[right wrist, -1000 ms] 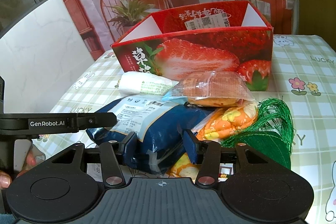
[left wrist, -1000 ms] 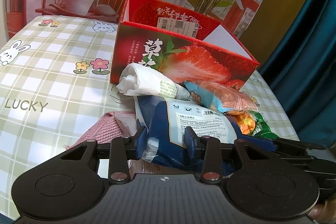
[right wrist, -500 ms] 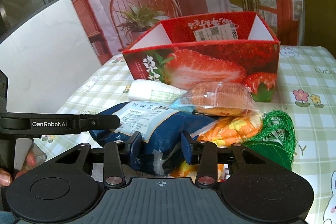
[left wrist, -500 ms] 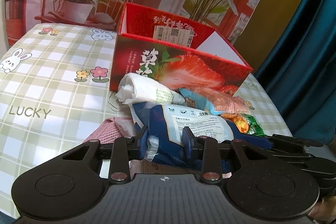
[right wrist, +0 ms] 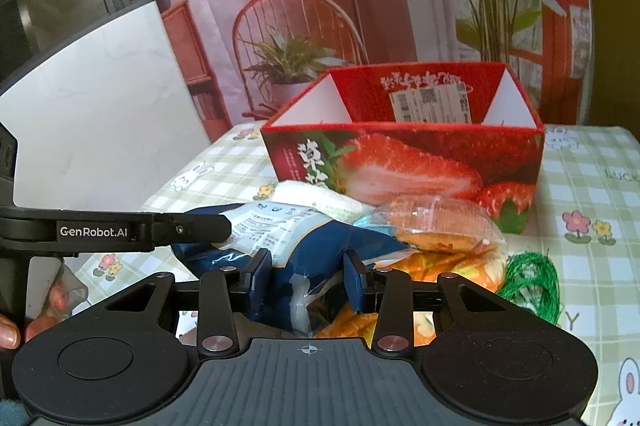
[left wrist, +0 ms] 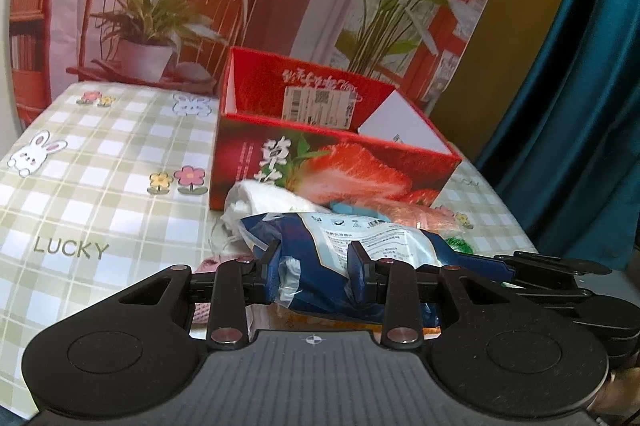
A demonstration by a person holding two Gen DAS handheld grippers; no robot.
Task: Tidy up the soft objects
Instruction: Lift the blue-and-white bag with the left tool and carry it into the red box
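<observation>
A soft blue packet with a white label [left wrist: 360, 246] [right wrist: 304, 238] hangs between both grippers, lifted off the pile. My left gripper [left wrist: 314, 264] is shut on one end of it and my right gripper [right wrist: 308, 268] is shut on the other end. Behind stands the open red strawberry box [left wrist: 332, 162] [right wrist: 404, 162], with nothing visible inside it. A white roll in plastic [left wrist: 260, 198] [right wrist: 316, 200], a clear bag of orange snacks [right wrist: 440, 226] and an orange-patterned bag [right wrist: 452, 264] lie between the packet and the box.
A green mesh bundle [right wrist: 528, 286] lies right of the pile and a pink cloth [left wrist: 212, 264] left of it. The checked tablecloth [left wrist: 100, 166] spreads left. A teal curtain [left wrist: 580, 106] hangs at the right. A hand [right wrist: 24, 322] holds the left gripper's handle.
Both grippers have pinched tighter on the blue packet and raised it off the pile. The box now sits lower and farther off in both views.
</observation>
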